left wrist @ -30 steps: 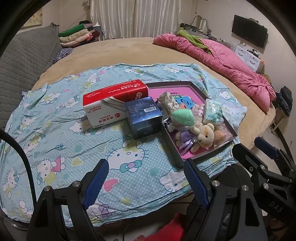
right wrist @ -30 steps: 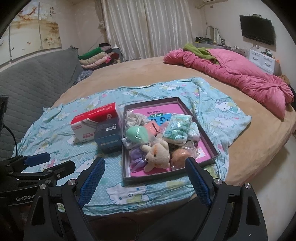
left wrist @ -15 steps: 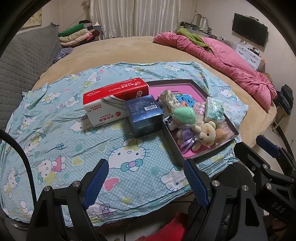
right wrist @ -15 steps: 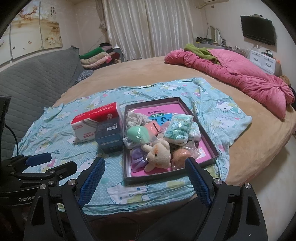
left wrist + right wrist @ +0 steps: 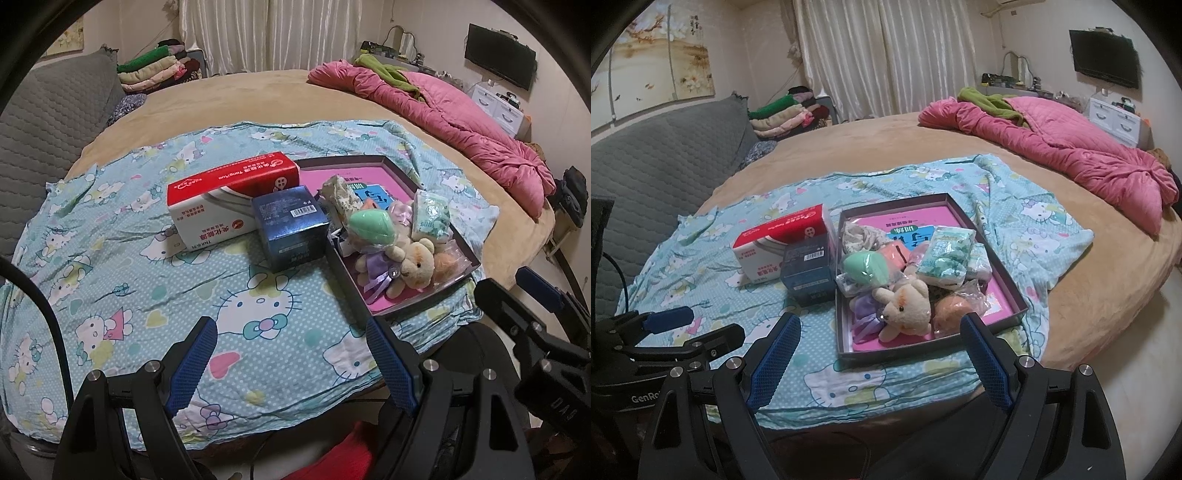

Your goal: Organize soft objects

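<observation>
Both claws wide apart, holding nothing – left gripper [image 5: 291, 363], right gripper [image 5: 881, 363]. Teddy bear [image 5: 905, 306] lying in the tray [image 5: 846, 347] with a green sponge [image 5: 866, 267] – red tissue box [image 5: 783, 240] beside

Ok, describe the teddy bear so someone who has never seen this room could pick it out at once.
On the round bed, the blue cartoon-cat sheet carries a shallow dark tray with a pink floor, right of two boxes. The teddy bear lies at the tray's near end, between lilac fabric and an orange ball. It is the only cream plush with a face.
</observation>
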A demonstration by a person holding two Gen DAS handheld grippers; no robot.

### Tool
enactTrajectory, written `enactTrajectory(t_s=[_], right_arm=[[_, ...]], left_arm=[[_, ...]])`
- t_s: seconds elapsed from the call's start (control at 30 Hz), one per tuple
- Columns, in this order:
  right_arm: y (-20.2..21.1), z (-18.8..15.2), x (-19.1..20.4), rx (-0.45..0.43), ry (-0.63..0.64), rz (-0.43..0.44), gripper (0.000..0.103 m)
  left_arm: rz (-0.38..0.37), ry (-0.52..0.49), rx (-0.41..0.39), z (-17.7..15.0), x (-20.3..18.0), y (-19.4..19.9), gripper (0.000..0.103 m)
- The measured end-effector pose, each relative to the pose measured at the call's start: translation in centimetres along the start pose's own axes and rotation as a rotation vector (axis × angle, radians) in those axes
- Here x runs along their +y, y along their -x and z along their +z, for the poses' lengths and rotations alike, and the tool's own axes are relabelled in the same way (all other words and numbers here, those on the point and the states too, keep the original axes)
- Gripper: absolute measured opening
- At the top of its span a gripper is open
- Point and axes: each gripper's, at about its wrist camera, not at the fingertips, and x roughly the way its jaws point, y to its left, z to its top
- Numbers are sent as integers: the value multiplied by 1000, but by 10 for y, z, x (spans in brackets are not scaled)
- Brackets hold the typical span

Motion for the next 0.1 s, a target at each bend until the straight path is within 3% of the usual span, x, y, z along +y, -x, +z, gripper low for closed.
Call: enactTrajectory(t_s=[0.1], right_arm=[[-1, 1, -4, 2, -17, 15, 89]], left_arm=[[-6, 5, 12, -2, 3, -6, 82]])
